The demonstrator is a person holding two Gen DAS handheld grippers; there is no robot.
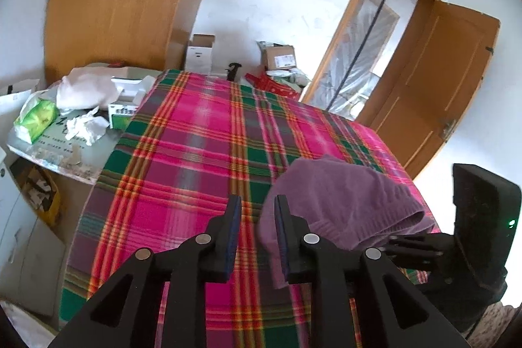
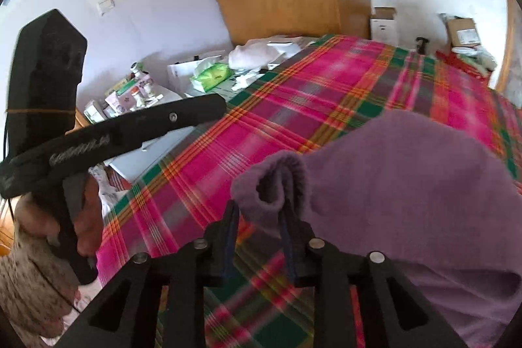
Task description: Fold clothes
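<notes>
While my left gripper (image 1: 257, 201) hangs empty with its jaws parted a narrow way over the plaid bedspread (image 1: 195, 132), the purple garment (image 1: 342, 201) lies bunched on the bed just to its right. My right gripper (image 2: 259, 207) has its jaws apart too, a rolled edge of the garment (image 2: 407, 185) sitting between them, unpinched.

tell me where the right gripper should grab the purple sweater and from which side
Grip the rolled ribbed cuff of the purple sweater, the end that curls toward the right gripper. It is a thick, raised fold lifted off the plaid blanket, so probably come straight in from the near edge, one finger on each side. The open gap already frames it.
</notes>
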